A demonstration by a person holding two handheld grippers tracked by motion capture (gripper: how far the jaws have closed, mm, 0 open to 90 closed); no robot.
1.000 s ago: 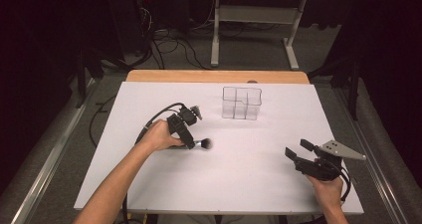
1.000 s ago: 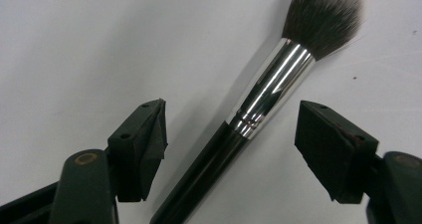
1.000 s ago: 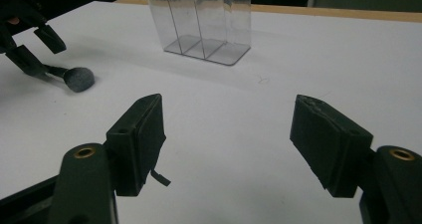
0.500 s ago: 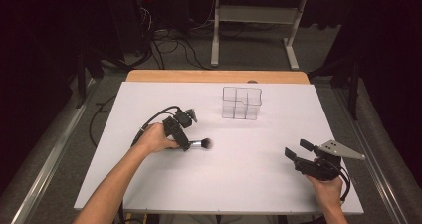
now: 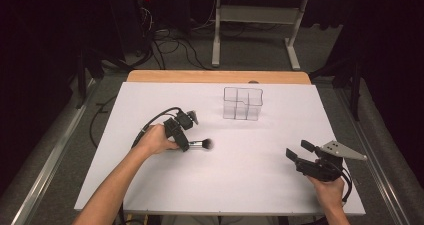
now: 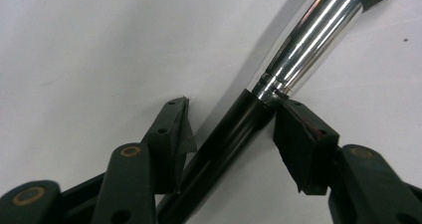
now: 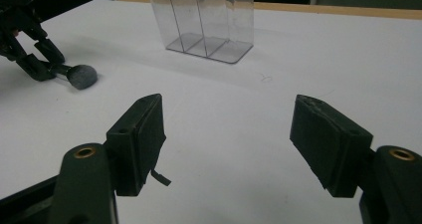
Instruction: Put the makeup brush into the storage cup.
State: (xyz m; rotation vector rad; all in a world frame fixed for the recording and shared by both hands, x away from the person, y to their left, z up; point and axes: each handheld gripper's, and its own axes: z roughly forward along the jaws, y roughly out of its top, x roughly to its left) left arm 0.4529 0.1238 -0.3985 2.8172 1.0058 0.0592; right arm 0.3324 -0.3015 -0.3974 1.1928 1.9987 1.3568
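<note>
White table [image 5: 250, 185], wooden strip along its far edge.

Clear plastic organizer [image 5: 242, 103] stands upright on the far middle of the table, divided into several compartments. Nothing visible in any compartment. In the right gripper view the organizer [image 7: 209, 20] shows three front cells with bare floors; its taller back part is cut off by the top of the frame, contents there can't be told.

Makeup brush [image 5: 199, 144] lies flat on the table, left of centre, well in front of the organizer and apart from it. Black handle, shiny metal ferrule, dark bristle head pointing right.

Left gripper [image 5: 182, 144] is down at the table over the brush's handle end, held by the left hand [image 5: 155, 140]. In the left gripper view the brush [image 6: 278, 79] runs diagonally between the jaws: the right pad touches the handle just at the ferrule joint, the left pad sits just beside the handle with a small gap. Jaws narrow around the brush, not fully clamped as far as can be seen. Brush still on the table surface.

Right gripper [image 5: 299, 151] is at the near right of the table, held by the right hand [image 5: 327, 190], jaws wide apart, nothing between them. Grey three-cornered plate on top of it. It is aimed toward the organizer and the brush, well apart from both.
</note>
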